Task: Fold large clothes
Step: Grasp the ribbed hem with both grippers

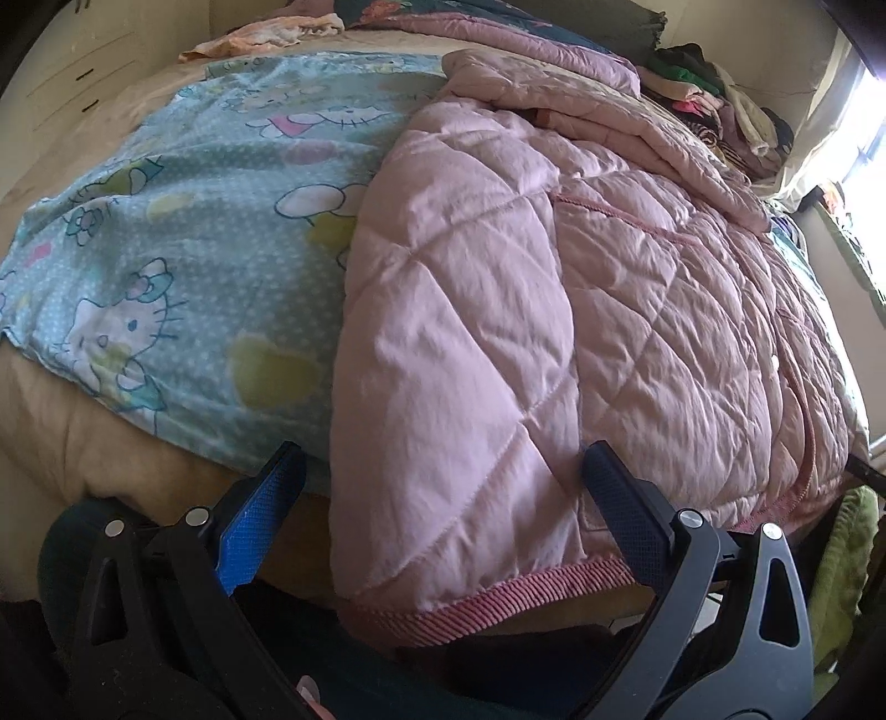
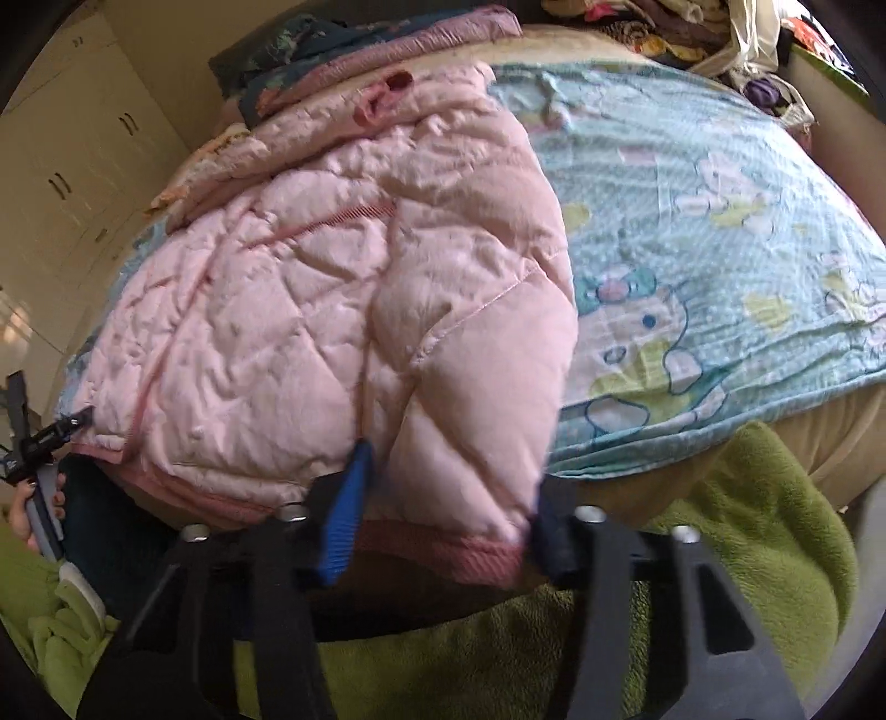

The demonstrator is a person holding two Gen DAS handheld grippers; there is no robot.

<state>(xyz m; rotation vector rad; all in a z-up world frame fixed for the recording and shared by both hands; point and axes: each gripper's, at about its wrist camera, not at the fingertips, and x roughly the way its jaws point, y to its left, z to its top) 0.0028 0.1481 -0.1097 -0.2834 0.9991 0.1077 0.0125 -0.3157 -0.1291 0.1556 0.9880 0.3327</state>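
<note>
A pink quilted jacket (image 1: 526, 310) lies on a blue cartoon-print sheet (image 1: 183, 266) on the bed, its ribbed hem (image 1: 487, 603) hanging over the near edge. My left gripper (image 1: 443, 482) is open, its fingers either side of the jacket's folded left part near the hem. In the right wrist view the same jacket (image 2: 310, 310) lies on the sheet (image 2: 709, 249). My right gripper (image 2: 448, 498) is open, its fingers straddling the jacket's right bottom corner above the ribbed hem (image 2: 443, 548). The left gripper (image 2: 39, 437) shows at the far left there.
A green fleece blanket (image 2: 720, 554) hangs below the bed edge. Folded quilts (image 1: 498, 22) and a pile of clothes (image 1: 720, 105) lie at the far side of the bed. Cream wardrobe doors (image 2: 72, 166) stand beside the bed.
</note>
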